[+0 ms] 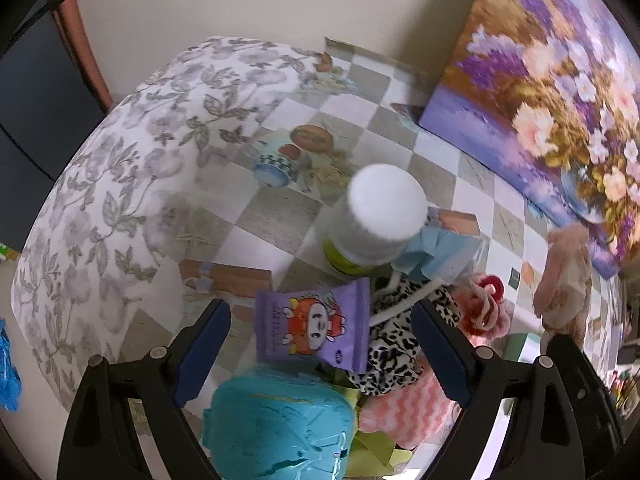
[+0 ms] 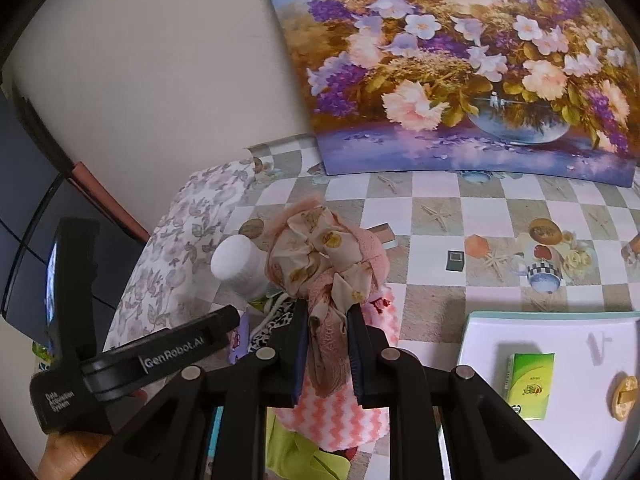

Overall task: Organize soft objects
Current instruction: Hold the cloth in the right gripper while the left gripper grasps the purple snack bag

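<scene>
Left wrist view: the left gripper (image 1: 320, 354) hangs spread wide over a heap of soft things on the bench (image 1: 404, 128), grasping nothing. Taking the white-capped bottle (image 1: 374, 220) as landmark, a purple snack packet (image 1: 314, 328) lies just below it between the fingers without touching them, a leopard-print cloth (image 1: 394, 344) sits below and to the right of the bottle, and a pink scrunchie (image 1: 482, 308) lies further right. A turquoise pouch (image 1: 276, 428) and a pink zigzag cloth (image 1: 404, 408) fill the lower edge, well below the bottle. Only this view shows the packet's cartoon face and the pouch plainly. Far right of the bottle, a beige plush toy (image 1: 564, 276) hangs in front of the flower painting (image 1: 552, 80).

Right wrist view: the right gripper (image 2: 328, 320) is clenched on that plush toy (image 2: 324, 264), which bulges above the fingers just right of the bottle (image 2: 238, 266). The zigzag cloth (image 2: 336, 416) shows underneath. Only here appears a white tray (image 2: 520, 332), well to the right of the bottle, holding a green tissue pack (image 2: 530, 384) and a round golden object (image 2: 624, 398). The left gripper's black body (image 2: 132, 364) shows at the bottle's lower left.
</scene>
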Demonstrator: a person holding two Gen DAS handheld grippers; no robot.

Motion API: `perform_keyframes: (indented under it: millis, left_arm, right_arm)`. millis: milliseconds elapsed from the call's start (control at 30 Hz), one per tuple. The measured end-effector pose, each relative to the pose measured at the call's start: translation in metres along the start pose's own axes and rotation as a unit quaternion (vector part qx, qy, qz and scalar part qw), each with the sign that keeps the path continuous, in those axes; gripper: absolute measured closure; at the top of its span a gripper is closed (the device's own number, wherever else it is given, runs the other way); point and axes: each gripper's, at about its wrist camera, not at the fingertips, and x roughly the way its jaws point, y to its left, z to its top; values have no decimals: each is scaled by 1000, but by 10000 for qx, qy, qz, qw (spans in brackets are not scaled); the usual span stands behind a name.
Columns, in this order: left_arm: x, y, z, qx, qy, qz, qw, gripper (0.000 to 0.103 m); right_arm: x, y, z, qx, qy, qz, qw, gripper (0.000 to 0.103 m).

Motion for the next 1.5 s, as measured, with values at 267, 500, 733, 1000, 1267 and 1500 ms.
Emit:
perform_keyframes:
  millis: [267,500,733,1000,1267,1500]
  left_arm:
    - [12,-11,-4,201,123,25,9997,29]
    - [21,-13,-4,257,65,279,9993,29]
    - [28,-14,0,288,-85,527,9982,29]
    - [37,-22,-2,488,-83,812,9955,29]
    - [46,-26,-4,599,-22,950,9937,54]
    - [37,-20,-1,503,-181,876,9947,89]
  right_arm:
    - [1,-7,-1,81,51,-42,9999,84]
    - [2,-9,-1,106,88,-27,9999,84]
    - [1,-13,0,166,100,-24,9998,84]
    - [1,-16,0,215,128,-12,9997,84]
    - [2,-21,-1,268,152,3,9995,84]
    - [0,-22,-1,274,139,6,9995,84]
